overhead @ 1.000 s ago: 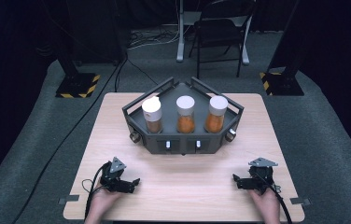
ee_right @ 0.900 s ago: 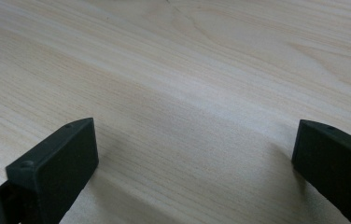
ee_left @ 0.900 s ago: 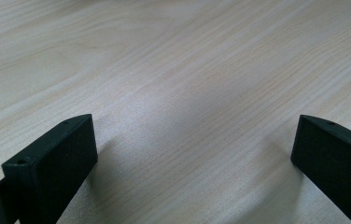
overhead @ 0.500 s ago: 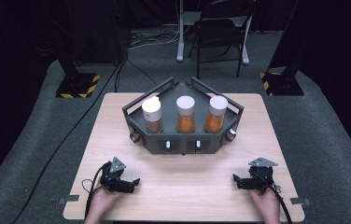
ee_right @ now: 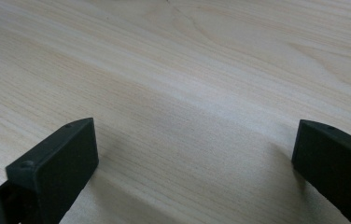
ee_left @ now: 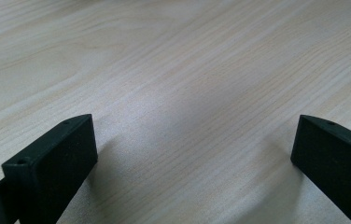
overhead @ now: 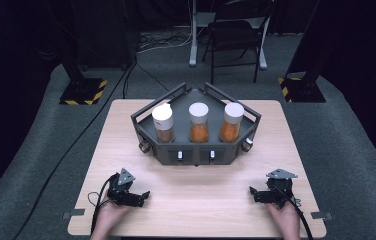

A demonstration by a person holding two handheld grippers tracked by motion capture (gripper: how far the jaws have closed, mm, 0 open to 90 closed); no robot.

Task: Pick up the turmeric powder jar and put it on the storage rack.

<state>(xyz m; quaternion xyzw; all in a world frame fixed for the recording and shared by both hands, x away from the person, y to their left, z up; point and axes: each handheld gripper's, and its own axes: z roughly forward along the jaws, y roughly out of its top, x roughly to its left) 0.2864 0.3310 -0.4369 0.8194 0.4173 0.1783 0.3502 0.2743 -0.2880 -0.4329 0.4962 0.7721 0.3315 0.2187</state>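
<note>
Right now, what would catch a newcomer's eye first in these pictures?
A dark angular rack at the table's far middle holds three white-capped jars of orange-brown contents in a row. Near the front edge, the left gripper and right gripper rest apart, jaws open over bare wood.

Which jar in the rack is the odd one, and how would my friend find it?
Look at the dark rack at the far middle of the wooden table. Three white-lidded jars stand in a row; take the left jar. Its filling is brownish, while the other two are bright orange.
</note>
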